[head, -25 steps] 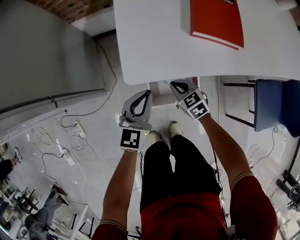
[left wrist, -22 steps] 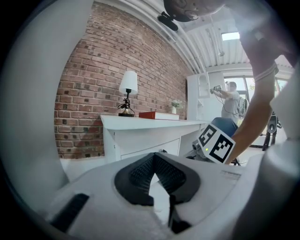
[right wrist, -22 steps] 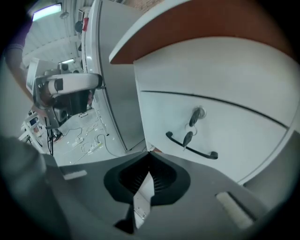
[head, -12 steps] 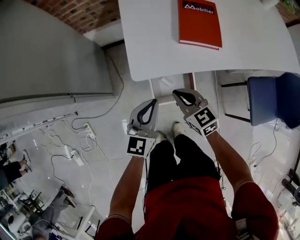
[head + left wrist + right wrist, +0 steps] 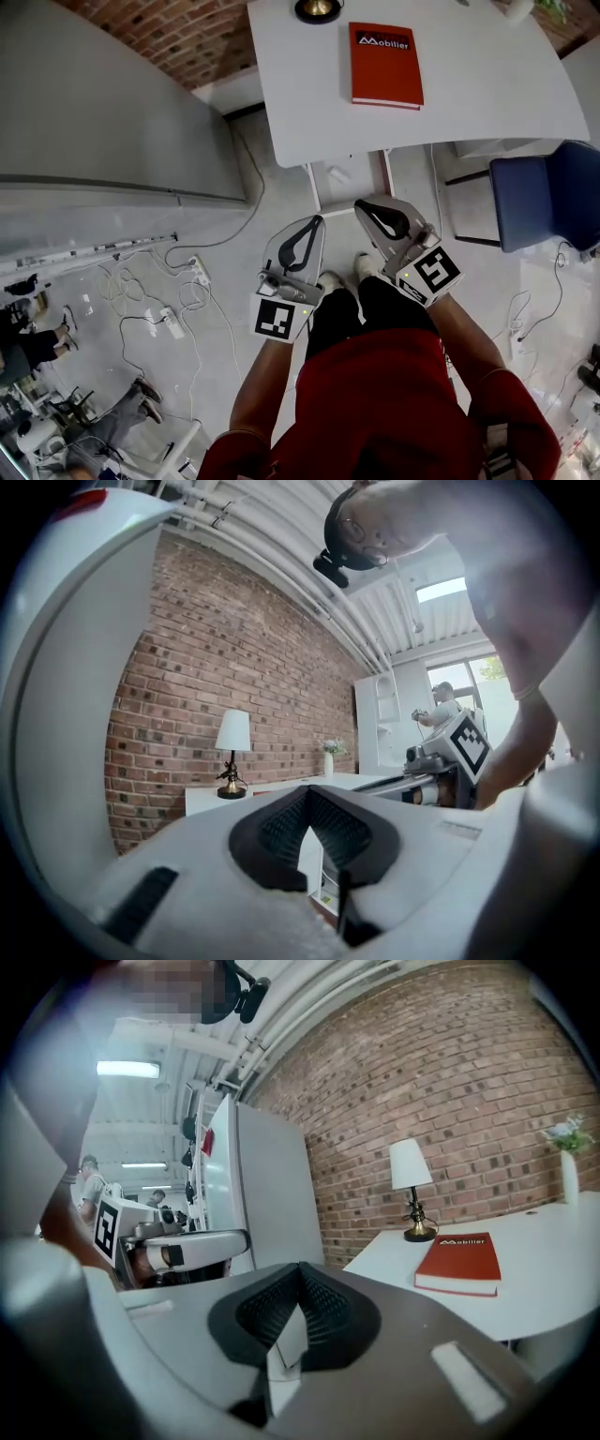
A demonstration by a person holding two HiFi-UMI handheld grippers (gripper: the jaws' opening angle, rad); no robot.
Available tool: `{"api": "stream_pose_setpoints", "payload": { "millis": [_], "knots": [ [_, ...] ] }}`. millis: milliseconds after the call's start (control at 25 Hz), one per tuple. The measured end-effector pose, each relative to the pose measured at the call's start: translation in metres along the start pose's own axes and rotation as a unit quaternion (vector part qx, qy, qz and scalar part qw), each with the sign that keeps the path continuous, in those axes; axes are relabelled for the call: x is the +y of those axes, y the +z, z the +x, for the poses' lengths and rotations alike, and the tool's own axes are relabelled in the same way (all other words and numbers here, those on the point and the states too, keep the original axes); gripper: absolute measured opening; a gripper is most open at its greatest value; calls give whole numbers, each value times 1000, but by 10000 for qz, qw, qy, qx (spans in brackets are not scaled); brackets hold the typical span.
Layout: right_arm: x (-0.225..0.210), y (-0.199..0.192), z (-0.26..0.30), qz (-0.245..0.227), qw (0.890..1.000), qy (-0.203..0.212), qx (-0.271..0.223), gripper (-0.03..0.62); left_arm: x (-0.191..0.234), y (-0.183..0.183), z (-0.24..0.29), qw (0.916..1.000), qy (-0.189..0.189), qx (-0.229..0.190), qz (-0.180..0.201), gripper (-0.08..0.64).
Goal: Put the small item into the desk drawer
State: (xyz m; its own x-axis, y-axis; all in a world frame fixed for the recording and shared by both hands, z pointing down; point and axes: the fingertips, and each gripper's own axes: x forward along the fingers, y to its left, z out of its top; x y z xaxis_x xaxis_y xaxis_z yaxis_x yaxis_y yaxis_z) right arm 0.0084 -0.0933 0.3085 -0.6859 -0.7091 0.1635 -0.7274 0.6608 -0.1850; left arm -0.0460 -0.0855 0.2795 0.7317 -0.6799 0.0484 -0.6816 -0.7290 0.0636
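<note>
Person: stands a little short of the desk, with both forearms held out over the black trousers (image 5: 328, 323).
Left gripper (image 5: 312, 228): on the left, just ahead of the knees and pointing at the desk. Its jaws are clenched tip to tip with nothing between them.
Right gripper (image 5: 367, 210): just right of the left one and slightly farther out. Its jaws are pressed fully together. A pale sliver (image 5: 284, 1340) shows low in the gap, and I cannot tell whether it is a thin held thing or white background.
Floor (image 5: 234, 272): pale tiles, with cables (image 5: 141, 291) trailing at the left.
Under the desk edge: a white frame (image 5: 323, 192) sits just beyond the gripper tips. It may be the drawer, but I cannot tell whether it is open or shut.
Desk (image 5: 309, 103): white top, far of both grippers and touched by neither.
Book (image 5: 384, 64): red, lying flat toward the far side of the desk.
Lamp (image 5: 410, 1190): at the far edge, left of the book and before the brick wall (image 5: 187, 37).
Chair (image 5: 534, 202): blue, at the right beside the desk.
Small item: not clearly visible on the desk, on the floor or in the jaws.
Step in hand: probably none, since both grippers hang clear of the desk.
Next move: if the item is not yet stowed, step closer, find it, then spread one pair of jaws around it.
</note>
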Motion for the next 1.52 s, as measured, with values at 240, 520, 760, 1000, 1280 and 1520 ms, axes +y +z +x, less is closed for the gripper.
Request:
{"api": "stream_pose_setpoints", "payload": {
  "millis": [240, 520, 760, 1000, 1280, 1520],
  "knots": [
    [30, 33, -30, -226, 9993, 117, -280, 9, -19, 44, -22, 9992, -54, -260, 286, 6],
    [48, 61, -57, -357, 9979, 115, -532, 9, -37, 72, -39, 9979, -118, -378, 510, 5],
    [54, 66, -83, -404, 9969, 18, -670, 9, -55, 81, -52, 9977, -130, -471, 469, 5],
    [61, 64, -93, -419, 9969, 3, -663, 9, -62, 87, -58, 9967, -105, -523, 605, 6],
    [69, 65, -89, -448, 9968, 16, -661, 9, -55, 94, -66, 9964, -29, -629, 575, 6],
    [69, 64, -86, -473, 9968, -33, -636, 9, -52, 94, -69, 9965, -63, -656, 510, 6]
  ]
}}
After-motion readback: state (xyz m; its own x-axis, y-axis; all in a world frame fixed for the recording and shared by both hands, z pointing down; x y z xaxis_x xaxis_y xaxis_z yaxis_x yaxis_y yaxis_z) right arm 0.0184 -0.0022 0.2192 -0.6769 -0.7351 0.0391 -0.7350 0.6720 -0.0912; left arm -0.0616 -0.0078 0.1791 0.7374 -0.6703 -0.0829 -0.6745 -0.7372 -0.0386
